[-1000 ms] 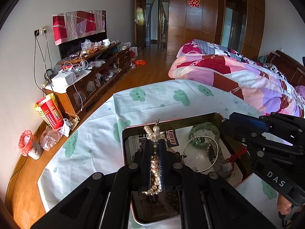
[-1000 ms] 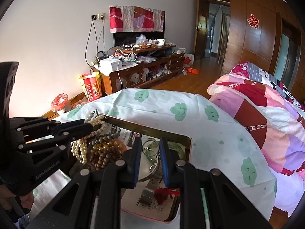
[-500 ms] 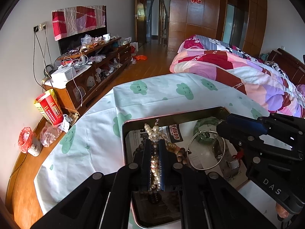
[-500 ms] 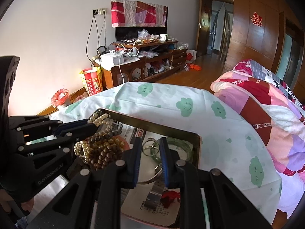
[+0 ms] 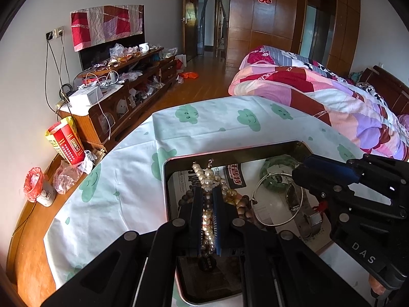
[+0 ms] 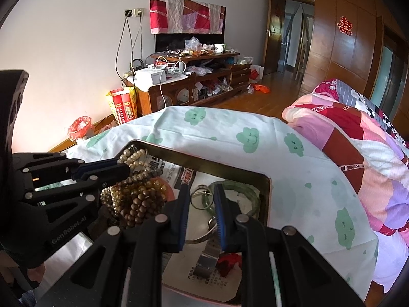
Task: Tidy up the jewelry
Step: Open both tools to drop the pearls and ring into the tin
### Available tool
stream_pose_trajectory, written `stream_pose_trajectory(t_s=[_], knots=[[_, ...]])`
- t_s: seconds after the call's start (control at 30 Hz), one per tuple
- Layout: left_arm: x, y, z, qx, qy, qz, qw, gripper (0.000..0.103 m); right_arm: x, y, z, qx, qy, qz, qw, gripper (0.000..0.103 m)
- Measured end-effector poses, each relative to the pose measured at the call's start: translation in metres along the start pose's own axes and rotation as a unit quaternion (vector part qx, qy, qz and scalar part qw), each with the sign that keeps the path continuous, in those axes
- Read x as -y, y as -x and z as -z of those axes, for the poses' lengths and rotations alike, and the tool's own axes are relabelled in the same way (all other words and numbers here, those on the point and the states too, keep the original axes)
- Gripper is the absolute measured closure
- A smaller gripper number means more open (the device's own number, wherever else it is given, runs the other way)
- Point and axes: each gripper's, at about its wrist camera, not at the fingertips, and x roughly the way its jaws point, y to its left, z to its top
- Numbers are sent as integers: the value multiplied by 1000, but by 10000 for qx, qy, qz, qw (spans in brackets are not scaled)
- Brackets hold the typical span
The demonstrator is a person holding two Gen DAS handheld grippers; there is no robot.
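Observation:
My left gripper (image 5: 207, 192) is shut on a pearl necklace (image 5: 207, 176) and holds it over the left part of a metal tin (image 5: 230, 153). Brown bead bracelets (image 6: 143, 204) lie under it. The tin also holds a green jade bangle (image 5: 276, 168), a silver bangle (image 5: 278, 199), a metal watch (image 6: 209, 255) and a red knot charm (image 6: 227, 263). My right gripper (image 6: 202, 197) is slightly open and empty above the green bangle (image 6: 240, 192) and a small ring (image 6: 202, 197).
The tin sits on a white cloth with green clouds (image 5: 204, 122) over a round table. A quilted bed (image 5: 319, 89) is to the right. A cluttered wooden cabinet (image 5: 122, 87) stands along the left wall.
Both grippers have dropped a little toward the tin. The pearl necklace stays clamped in the left gripper, now resting nearer the brown beads.

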Motion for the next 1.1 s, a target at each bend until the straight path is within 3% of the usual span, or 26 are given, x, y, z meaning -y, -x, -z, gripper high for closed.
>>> stream_pose_trajectory(t_s=[0.2, 0.3, 0.33, 0.37, 0.43, 0.6, 1.1], knots=[[0, 5, 1, 11, 64, 30, 10000, 96, 0, 2, 5, 2, 18, 46, 10000, 80], [0, 14, 2, 46, 114, 7, 9999, 87, 1, 4, 9, 2, 2, 72, 10000, 61], [0, 18, 3, 83, 141, -16, 9999, 73, 1, 5, 10, 21, 3, 113, 9999, 54], [0, 22, 3, 123, 172, -53, 9998, 51, 1, 8, 12, 54, 11, 180, 9998, 51], [-1, 34, 5, 346, 258, -197, 9989, 28, 2, 14, 14, 122, -3, 250, 9996, 47], [-6, 55, 14, 552, 434, -227, 9973, 27, 5, 29, 20, 251, -112, 401, 9988, 35], [-4, 75, 34, 673, 453, -397, 9959, 27, 4, 60, 27, 579, -311, 343, 9972, 30]])
